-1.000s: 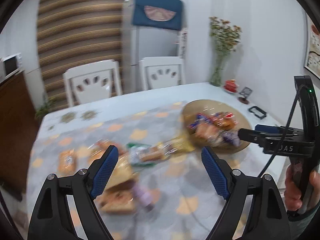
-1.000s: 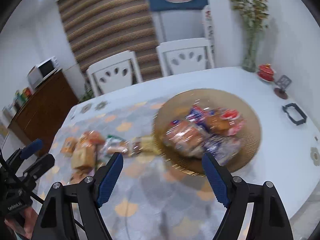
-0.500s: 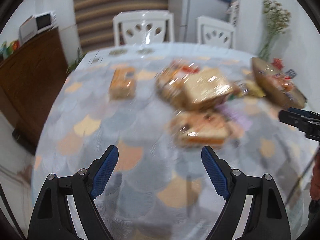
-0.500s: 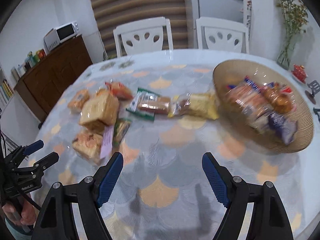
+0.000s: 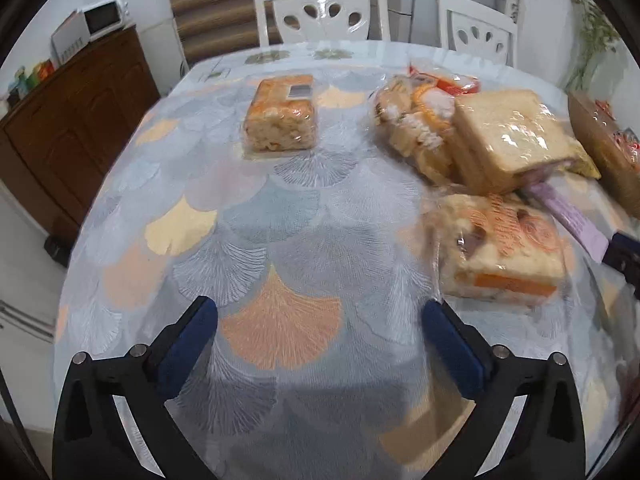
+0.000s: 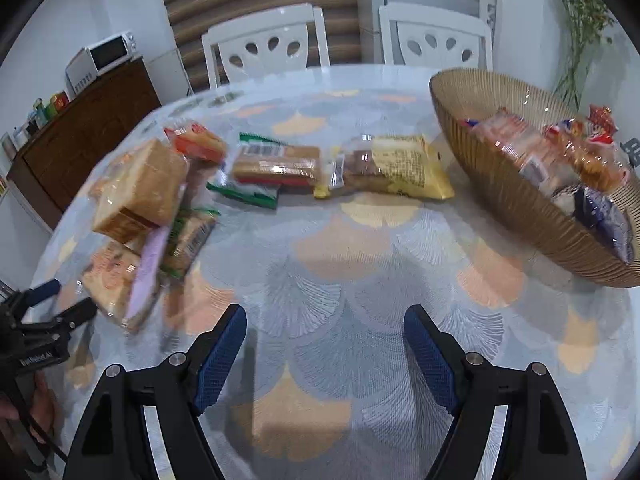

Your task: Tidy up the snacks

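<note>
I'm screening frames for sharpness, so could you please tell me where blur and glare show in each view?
Left wrist view: wrapped sandwich glares, right-edge snacks smear, fisheye bends the table. Right wrist view: left snack pile and basket contents blur; the middle stays sharper.

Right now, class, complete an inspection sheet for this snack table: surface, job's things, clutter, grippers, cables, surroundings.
Surface: table under a fan-patterned cloth.
Job's things: wrapped snacks loose on the cloth; woven basket partly filled.
Clutter: nothing seen.
Grippers: left gripper opening, nothing between its jaws; right gripper open, empty.
Cables: one by the left gripper's handle.
Surroundings: two white chairs, wooden sideboard with microwave.
</note>
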Demonstrator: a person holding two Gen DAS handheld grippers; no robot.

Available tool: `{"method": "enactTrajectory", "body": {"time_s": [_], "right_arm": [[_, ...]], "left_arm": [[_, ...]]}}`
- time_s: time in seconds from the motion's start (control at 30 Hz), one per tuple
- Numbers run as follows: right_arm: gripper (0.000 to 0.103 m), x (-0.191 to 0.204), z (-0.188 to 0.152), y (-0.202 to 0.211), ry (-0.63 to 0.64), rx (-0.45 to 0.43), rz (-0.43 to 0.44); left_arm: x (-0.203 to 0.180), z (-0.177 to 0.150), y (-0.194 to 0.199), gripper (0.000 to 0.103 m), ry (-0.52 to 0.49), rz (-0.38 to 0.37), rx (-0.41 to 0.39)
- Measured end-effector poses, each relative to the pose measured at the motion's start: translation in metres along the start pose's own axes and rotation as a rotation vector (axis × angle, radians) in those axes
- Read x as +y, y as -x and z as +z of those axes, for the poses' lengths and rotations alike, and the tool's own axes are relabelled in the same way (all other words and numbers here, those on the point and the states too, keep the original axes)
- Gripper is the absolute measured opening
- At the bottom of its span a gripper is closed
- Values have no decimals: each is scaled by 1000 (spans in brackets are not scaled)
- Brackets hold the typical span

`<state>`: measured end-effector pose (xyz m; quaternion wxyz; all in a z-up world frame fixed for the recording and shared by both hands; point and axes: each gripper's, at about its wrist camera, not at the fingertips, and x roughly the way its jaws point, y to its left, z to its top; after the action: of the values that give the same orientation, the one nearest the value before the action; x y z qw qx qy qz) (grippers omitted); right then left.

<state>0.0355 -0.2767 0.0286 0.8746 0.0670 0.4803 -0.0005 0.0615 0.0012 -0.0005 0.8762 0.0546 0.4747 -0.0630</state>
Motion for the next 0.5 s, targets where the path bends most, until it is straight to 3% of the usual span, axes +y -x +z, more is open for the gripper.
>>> {"method": "enactTrajectory", "body": {"time_s": [0.1, 0.33, 0.5], "right_arm": [[81, 1, 0, -4, 6, -3, -4], [99, 16, -1, -15, 90, 27, -30], [103, 15, -1, -17, 95, 32, -13]], "left_arm": [[3, 1, -2, 103, 8, -13, -9], [4, -3, -1, 103, 11, -19, -44], [3, -2, -2, 103, 11, -18, -44]]}}
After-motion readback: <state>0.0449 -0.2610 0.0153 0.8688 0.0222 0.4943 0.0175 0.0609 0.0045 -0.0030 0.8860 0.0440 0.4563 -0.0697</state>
